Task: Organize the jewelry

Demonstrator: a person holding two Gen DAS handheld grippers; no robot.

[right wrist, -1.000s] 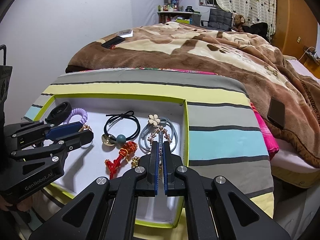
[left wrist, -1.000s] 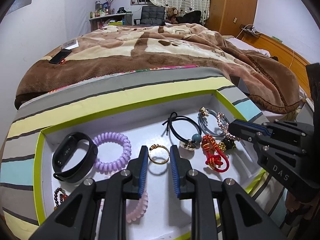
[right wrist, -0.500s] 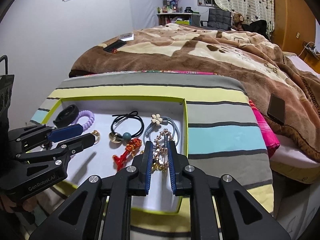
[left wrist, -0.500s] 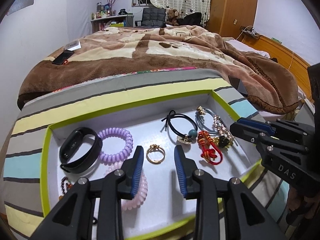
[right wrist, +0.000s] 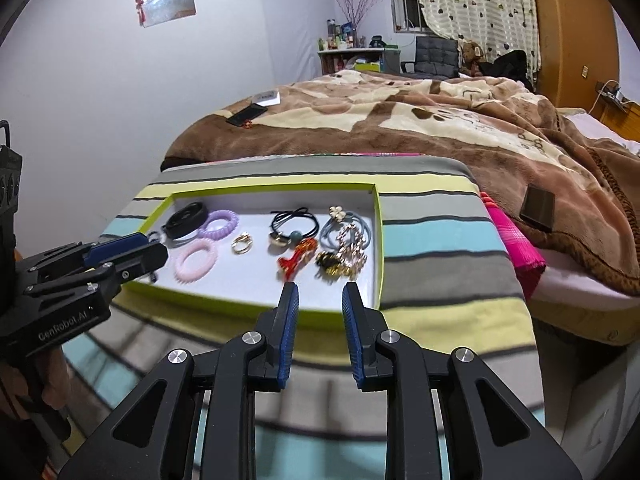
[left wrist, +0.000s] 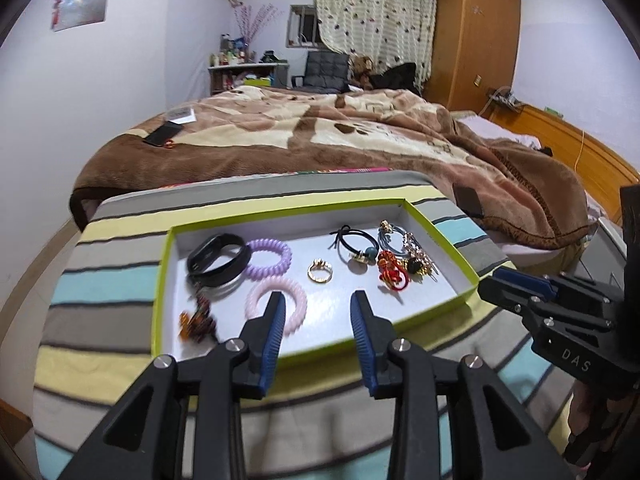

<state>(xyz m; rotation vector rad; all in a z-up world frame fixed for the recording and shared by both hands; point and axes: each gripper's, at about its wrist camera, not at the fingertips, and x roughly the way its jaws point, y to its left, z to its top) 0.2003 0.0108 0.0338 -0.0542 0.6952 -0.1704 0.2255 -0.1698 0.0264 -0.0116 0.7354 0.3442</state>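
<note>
Jewelry lies spread in a shallow white tray (left wrist: 440, 236) with a lime-green rim, set on a striped cloth (left wrist: 120, 280) in the middle of the left wrist view. In the tray, from left to right: a black wristband (left wrist: 218, 258), a purple coil hair tie (left wrist: 269, 258), a pink coil hair tie (left wrist: 294, 300) below it, a gold ring (left wrist: 320, 271) alone in the centre, a black hair tie (left wrist: 356, 242), a red knotted cord (left wrist: 392, 276) and a grey band with gold charms (left wrist: 404, 240) crowded at the right. A dark beaded piece (left wrist: 198, 318) at the tray's lower left is blurred. The left gripper (left wrist: 318, 308) fills the bottom of the frame, its jaws just opened wide and empty, the left finger overlapping the pink coil. The right gripper (left wrist: 516, 284) enters from the right edge beside the tray's corner. Behind, a brown blanket (left wrist: 320, 136) covers a bed. In the right wrist view the tray (right wrist: 378, 240) sits centre left, the ring (right wrist: 242, 243) apart from the rest. The right gripper (right wrist: 320, 300) at the bottom has also just opened, nothing between its jaws, tips over the tray's near rim. The left gripper (right wrist: 128, 252) comes in from the left and hides the tray's near left corner; its own gap cannot be made out here.
</note>
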